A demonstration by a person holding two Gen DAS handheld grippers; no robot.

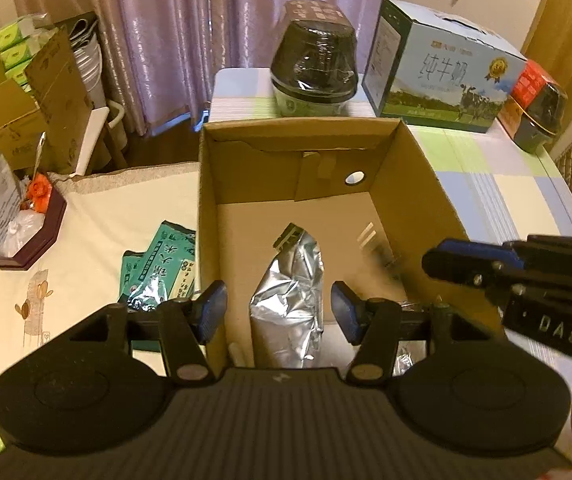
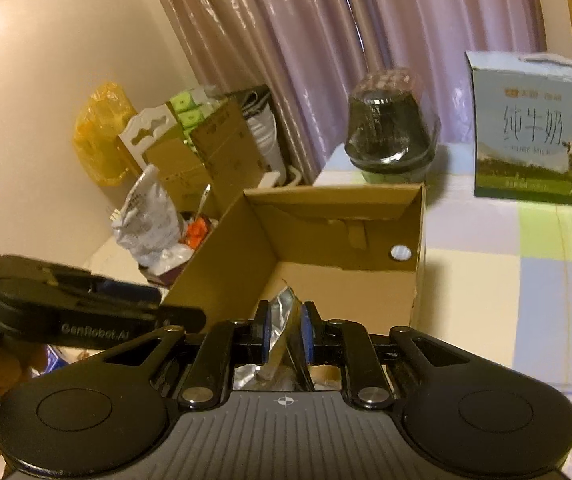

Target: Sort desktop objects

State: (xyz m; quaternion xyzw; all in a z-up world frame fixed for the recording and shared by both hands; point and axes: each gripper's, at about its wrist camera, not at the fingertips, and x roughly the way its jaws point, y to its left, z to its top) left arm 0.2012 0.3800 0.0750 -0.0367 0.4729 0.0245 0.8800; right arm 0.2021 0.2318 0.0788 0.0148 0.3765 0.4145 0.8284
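Foil pouch (image 1: 288, 292), light, crinkly and slippery, lies inside the cardboard box (image 1: 418, 184); left gripper (image 1: 278, 312) straddles it released, right gripper (image 2: 284, 334) loosely pinches its stiffer sealed edge.

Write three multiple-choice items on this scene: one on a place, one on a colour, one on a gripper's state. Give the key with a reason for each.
1. Where does the silver foil pouch lie?
A. inside the cardboard box
B. on the milk carton
C. on the floor

2. What colour are the packets left of the box?
A. red
B. green
C. yellow

3. How does the left gripper stand?
A. clamped on the pouch
B. clamped on the box wall
C. open, pads apart

Key: A, the pouch rests on the box floor; B, green printed wrappers; C, gaps show either side of the pouch.
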